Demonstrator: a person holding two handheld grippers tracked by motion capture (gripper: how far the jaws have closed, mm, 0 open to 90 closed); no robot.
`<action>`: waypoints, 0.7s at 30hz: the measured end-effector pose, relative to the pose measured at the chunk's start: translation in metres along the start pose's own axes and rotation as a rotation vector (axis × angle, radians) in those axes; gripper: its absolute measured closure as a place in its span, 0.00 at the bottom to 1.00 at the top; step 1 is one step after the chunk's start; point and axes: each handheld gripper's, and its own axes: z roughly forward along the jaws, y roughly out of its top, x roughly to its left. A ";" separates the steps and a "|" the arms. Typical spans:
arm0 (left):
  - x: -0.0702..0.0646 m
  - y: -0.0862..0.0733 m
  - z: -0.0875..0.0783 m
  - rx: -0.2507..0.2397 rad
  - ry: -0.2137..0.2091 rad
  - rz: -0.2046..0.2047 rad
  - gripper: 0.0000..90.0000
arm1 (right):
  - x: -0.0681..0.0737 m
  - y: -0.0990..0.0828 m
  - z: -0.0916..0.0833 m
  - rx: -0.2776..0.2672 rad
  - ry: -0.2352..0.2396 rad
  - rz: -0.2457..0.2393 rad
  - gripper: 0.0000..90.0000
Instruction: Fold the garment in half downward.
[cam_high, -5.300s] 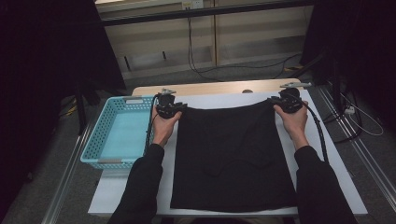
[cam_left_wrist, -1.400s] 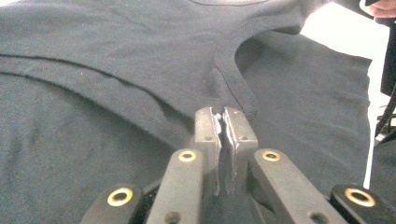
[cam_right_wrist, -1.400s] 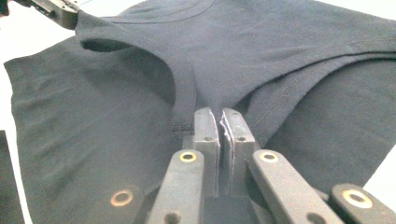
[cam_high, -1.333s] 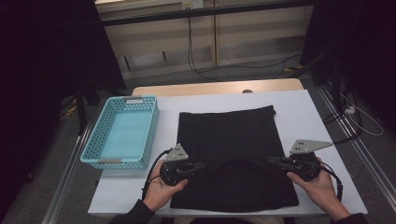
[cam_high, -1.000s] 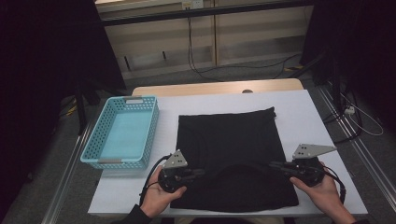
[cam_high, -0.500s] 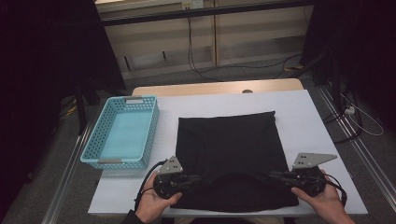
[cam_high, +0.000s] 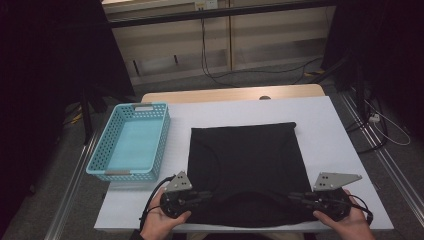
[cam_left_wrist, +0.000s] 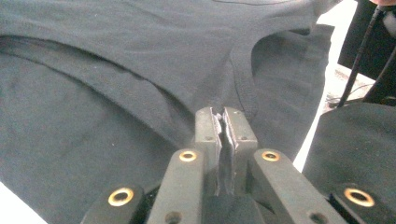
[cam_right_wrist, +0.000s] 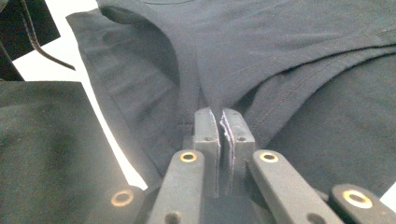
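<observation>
- Here we are at the bottom of the high view: the black garment (cam_high: 247, 165) lies spread on the white table (cam_high: 330, 125), filling the centre of the frame, its top edge straight and flat.
- The left gripper (cam_high: 192, 196) sits at the lower left corner of the cloth, the right gripper (cam_high: 304, 198) at the lower right, each in a hand coming up from the bottom edge.
- Left gripper view: jaws pressed tight together with a pinch of black fabric (cam_left_wrist: 140, 70) clamped between the pads (cam_left_wrist: 211, 135). Right gripper view tells the same story, jaws clenched on a folded hem (cam_right_wrist: 280, 60).
- Between the two grips the near edge bows up in a dark arc; that reads as a doubled layer being carried over the rest.
- Handling, as I judge it: light, soft, completely limp knit. It will sag and drag wherever it isn't held, and it stretches a little, so both corners want to travel evenly or the fold goes crooked.
- Best hold looks like right where they are: the stitched hem at the outer corners, thicker and less likely to slip.
- The turquoise basket (cam_high: 131, 142) waits at middle left, beside the cloth and apart from it.
- Hard to read: black on black hides the layer count, and the near table edge is cut off by the frame.
</observation>
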 end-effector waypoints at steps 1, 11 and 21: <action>-0.002 -0.001 0.000 0.005 -0.006 0.003 0.95 | 0.001 -0.001 0.000 0.002 0.002 0.002 0.96; -0.008 -0.006 -0.001 0.042 -0.050 0.006 0.95 | 0.011 -0.007 -0.003 0.013 0.021 0.003 0.96; -0.013 -0.013 0.000 0.087 -0.076 -0.008 0.94 | 0.017 -0.011 -0.003 0.029 0.029 -0.004 0.94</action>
